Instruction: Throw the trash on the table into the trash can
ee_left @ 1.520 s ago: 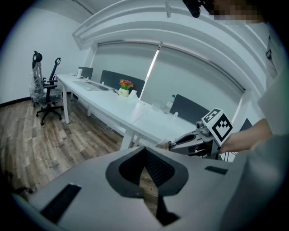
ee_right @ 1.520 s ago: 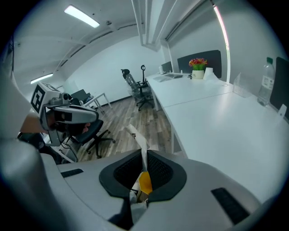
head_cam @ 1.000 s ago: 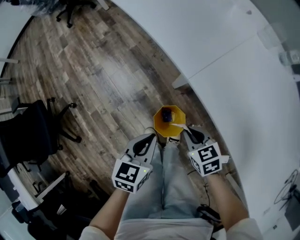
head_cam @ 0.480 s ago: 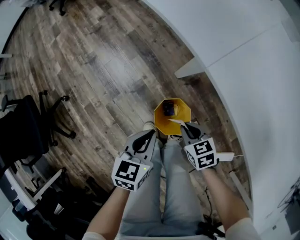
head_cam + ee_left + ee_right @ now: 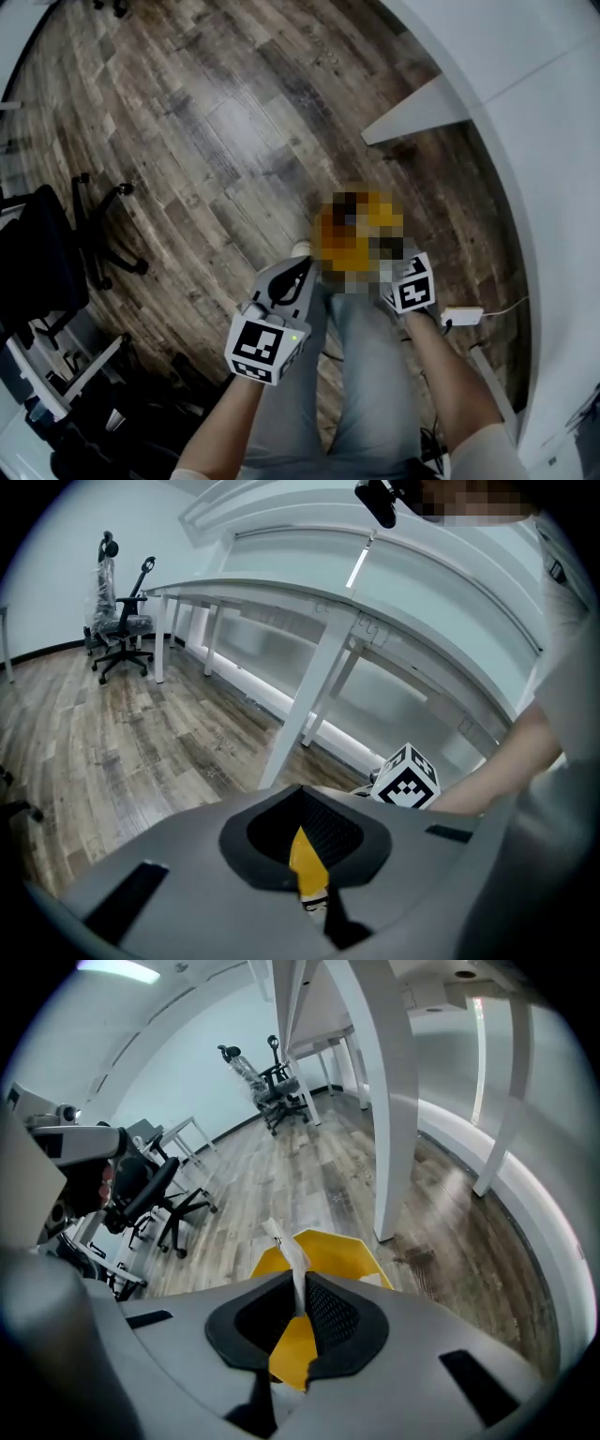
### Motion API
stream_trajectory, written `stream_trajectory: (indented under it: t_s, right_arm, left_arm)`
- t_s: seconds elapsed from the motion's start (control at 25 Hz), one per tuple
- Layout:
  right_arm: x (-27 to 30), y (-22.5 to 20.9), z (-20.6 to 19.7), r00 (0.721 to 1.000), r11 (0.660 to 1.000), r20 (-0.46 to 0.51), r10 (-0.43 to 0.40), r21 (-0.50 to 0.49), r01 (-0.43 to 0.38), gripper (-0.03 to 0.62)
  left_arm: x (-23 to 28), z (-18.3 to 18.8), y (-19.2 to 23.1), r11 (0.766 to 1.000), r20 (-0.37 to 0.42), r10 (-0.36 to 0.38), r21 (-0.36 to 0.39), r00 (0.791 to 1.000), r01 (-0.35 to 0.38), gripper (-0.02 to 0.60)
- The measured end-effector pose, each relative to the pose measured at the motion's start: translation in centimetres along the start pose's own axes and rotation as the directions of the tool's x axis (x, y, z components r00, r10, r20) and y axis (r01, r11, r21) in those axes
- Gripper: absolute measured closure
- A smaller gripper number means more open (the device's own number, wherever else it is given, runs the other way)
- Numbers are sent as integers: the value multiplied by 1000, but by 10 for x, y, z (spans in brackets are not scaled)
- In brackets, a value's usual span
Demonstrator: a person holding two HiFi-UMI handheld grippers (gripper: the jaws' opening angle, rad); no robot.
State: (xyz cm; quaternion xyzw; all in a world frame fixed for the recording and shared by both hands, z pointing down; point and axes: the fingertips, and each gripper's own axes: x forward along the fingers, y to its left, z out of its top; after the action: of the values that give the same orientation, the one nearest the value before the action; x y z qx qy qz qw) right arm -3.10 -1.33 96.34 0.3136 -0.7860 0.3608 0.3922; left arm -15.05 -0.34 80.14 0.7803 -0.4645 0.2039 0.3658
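A yellow trash can (image 5: 330, 246) stands on the wood floor by the person's feet, partly under a mosaic patch. In the right gripper view its open mouth (image 5: 328, 1246) lies just below my right gripper (image 5: 298, 1312), which is shut on a thin white strip of trash (image 5: 286, 1255) that sticks up out of the jaws. In the head view only that gripper's marker cube (image 5: 414, 287) shows, at the can's right rim. My left gripper (image 5: 302, 269) hangs left of the can, jaws together with nothing seen in them (image 5: 307, 841); a sliver of yellow shows through their slit.
A white table (image 5: 525, 84) curves along the right, with one leg (image 5: 380, 1101) close behind the can. A white power strip (image 5: 461, 315) lies on the floor to the right. Black office chairs (image 5: 47, 253) stand at the left. The person's legs (image 5: 366, 394) are below.
Both grippers have sunk toward the floor. The right one, still holding the white strip, now sits at the can's rim. The can looks larger and nearer.
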Motion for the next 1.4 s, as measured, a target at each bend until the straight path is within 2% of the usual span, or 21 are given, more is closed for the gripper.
stream_trajectory:
  t_s: [0.32, 0.72, 1.16, 1.4]
  right_arm:
    - [26, -10, -22, 999, 1000, -39, -12, 3, 12, 534]
    - [31, -13, -35, 996, 1000, -79, -29, -10, 28, 380]
    - [22, -14, -31, 997, 999, -71, -38, -19, 37, 379]
    - [-7, -8, -15, 998, 999, -57, -37, -30, 35, 381]
  left_arm:
    - [7, -13, 15, 1000, 15, 15, 3, 1000, -15, 581]
    - [4, -20, 14, 1000, 22, 7, 4, 1000, -8, 581]
    - [0, -18, 10, 1000, 24, 2, 13, 1000, -3, 581]
    - [-14, 0, -1, 1000, 36, -1, 21, 999, 0, 581]
